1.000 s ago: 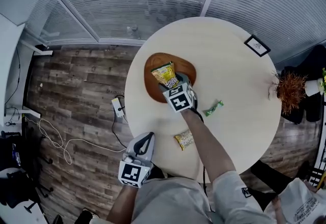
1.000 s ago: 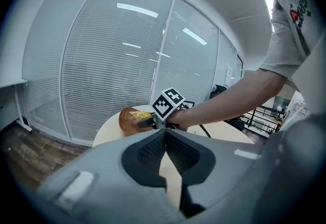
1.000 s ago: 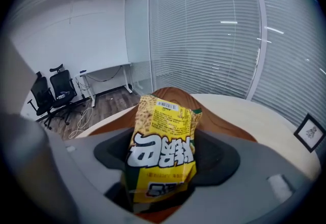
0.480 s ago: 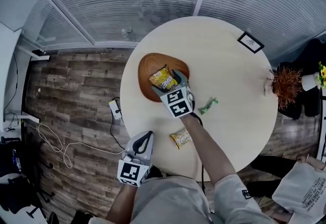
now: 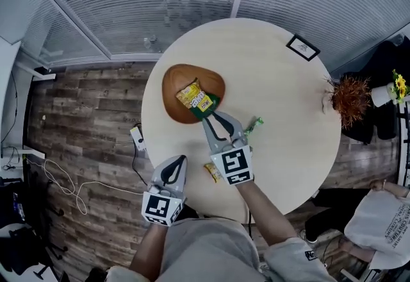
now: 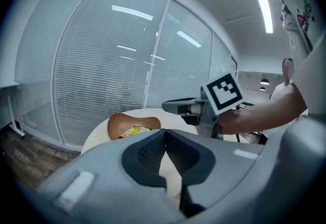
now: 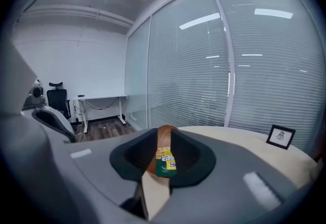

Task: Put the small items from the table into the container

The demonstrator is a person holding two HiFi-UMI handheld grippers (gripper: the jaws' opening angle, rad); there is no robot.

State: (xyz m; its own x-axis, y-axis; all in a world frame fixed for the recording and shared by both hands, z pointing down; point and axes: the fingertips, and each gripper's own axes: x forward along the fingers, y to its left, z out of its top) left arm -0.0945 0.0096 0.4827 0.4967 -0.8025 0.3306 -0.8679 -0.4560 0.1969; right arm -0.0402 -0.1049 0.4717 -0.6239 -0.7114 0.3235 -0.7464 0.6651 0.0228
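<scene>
One packet [image 5: 196, 98] lies in the bowl [image 5: 176, 82], near the tabletop's [image 5: 282, 95] left edge. Left to do, I judge: candy [image 5: 254, 124] mid-tabletop, second packet [image 5: 211, 172] by the near edge, partly under my right hand-held gripper [image 5: 216, 119]. Its jaws are closing with nothing between them; a narrow gap shows. It hangs above the tabletop, aimed at the bowl, tipped slightly down. Next pick: open wide, drop low, pinch the flat wrapper across its short side. Left hand-held gripper [image 5: 177, 160] idle off the near-left edge, jaws together.
</scene>
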